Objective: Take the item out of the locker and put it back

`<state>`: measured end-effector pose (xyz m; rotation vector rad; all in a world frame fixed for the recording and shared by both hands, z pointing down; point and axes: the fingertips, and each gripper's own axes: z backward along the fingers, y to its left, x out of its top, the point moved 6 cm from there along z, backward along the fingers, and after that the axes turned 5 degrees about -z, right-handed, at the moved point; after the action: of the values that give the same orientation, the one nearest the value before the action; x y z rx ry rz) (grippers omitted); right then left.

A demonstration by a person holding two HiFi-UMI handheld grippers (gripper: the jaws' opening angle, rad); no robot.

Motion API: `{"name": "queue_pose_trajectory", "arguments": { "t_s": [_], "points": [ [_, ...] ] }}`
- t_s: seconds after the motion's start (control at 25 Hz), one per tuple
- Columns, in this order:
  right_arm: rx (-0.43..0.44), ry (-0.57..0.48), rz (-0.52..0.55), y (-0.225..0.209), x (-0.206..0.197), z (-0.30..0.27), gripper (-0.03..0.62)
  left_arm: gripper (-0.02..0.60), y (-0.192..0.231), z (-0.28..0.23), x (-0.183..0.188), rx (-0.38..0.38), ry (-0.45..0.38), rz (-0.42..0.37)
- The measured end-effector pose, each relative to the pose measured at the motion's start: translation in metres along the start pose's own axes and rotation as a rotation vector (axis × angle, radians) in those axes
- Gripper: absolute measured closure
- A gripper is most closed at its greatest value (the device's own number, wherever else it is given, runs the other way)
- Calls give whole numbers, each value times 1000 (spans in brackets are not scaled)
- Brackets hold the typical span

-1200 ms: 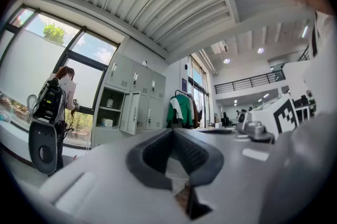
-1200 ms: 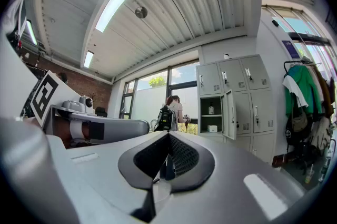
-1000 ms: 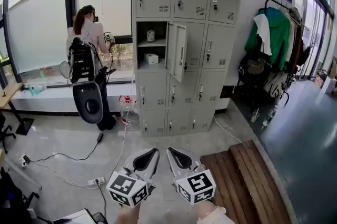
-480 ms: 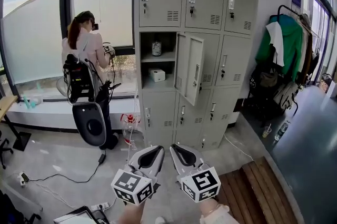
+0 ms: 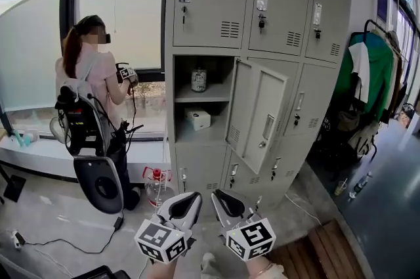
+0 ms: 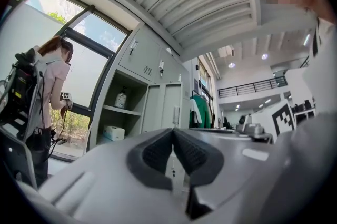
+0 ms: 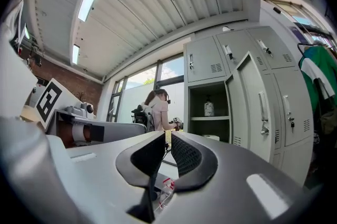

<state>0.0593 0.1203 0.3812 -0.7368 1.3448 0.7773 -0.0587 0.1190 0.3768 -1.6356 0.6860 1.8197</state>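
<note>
The grey locker (image 5: 262, 41) stands ahead with one door (image 5: 257, 115) swung open. Its open compartment holds a small bottle (image 5: 199, 79) on the upper shelf and a white box (image 5: 197, 119) on the lower one. Both grippers hang low in the head view, well short of the locker. The left gripper (image 5: 184, 202) is shut and empty, its pads meeting in the left gripper view (image 6: 172, 130). The right gripper (image 5: 224, 201) shows a narrow gap in the right gripper view (image 7: 168, 136); its jaws are opening with nothing between them. Bottle (image 7: 209, 107) and box (image 6: 113, 133) show far off.
A person (image 5: 88, 94) with a backpack stands at the window, left of the locker. A red-capped water bottle (image 5: 156, 182) and cables lie on the floor near the locker's foot. A rack with a green jacket (image 5: 371, 67) is at the right, a wooden platform (image 5: 328, 251) below it.
The locker has grown larger and shifted right in the head view as I came nearer. Both grippers stay low in front of me, side by side.
</note>
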Motion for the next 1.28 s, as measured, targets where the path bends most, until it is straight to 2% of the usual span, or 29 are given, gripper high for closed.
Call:
{"name": "queue_pose_trajectory", "arguments": {
  "t_s": [0.32, 0.52, 0.76, 0.92, 1.28],
  "points": [
    [64, -19, 19, -113, 5, -146, 557, 574, 114, -139, 0, 50, -29, -8],
    [102, -29, 64, -160, 12, -219, 556, 575, 170, -202, 3, 108, -56, -25],
    [87, -26, 36, -185, 7, -271, 556, 574, 209, -230, -1, 108, -58, -6],
    [52, -43, 25, -192, 15, -296, 534, 574, 230, -240, 6, 89, -48, -25],
    [2, -55, 62, -203, 32, -331, 516, 574, 257, -267, 8, 49, -44, -17]
  ]
}}
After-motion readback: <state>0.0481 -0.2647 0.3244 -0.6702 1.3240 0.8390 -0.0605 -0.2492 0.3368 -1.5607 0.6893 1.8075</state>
